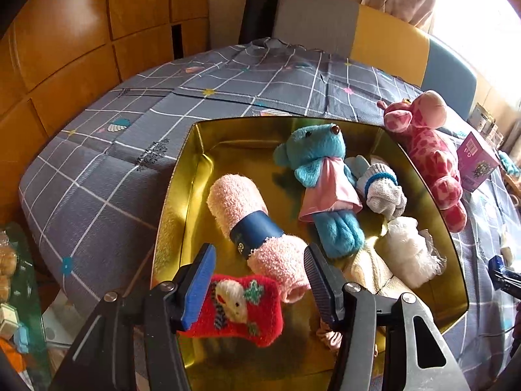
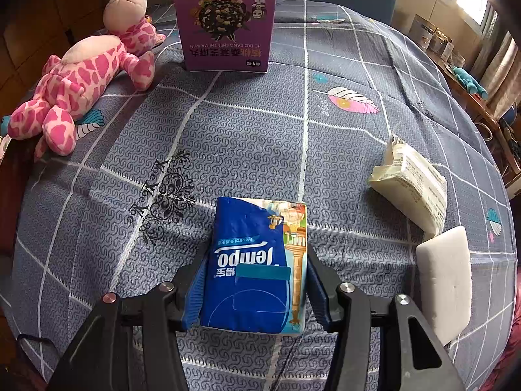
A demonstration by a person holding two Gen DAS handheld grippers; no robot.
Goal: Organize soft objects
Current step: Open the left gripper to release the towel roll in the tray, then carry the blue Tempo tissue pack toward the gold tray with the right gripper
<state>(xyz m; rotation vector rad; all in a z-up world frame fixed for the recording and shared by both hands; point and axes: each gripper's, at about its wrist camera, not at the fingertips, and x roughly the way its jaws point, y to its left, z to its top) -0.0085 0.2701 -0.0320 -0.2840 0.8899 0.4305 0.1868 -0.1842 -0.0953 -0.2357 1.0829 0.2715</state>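
Observation:
A gold tin tray holds a rolled pink towel with a blue band, a blue plush toy in a pink dress, a white and blue sock bundle and a white fluffy item. My left gripper is open over the tray's near end. A red knitted sock lies between its jaws, against the left pad and clear of the right one. My right gripper is shut on a blue tissue pack just above the checked tablecloth.
A pink spotted giraffe plush lies beside the tray's right wall. A purple box stands behind it. A cream packet and a white block lie to the right. Chairs line the table's far side.

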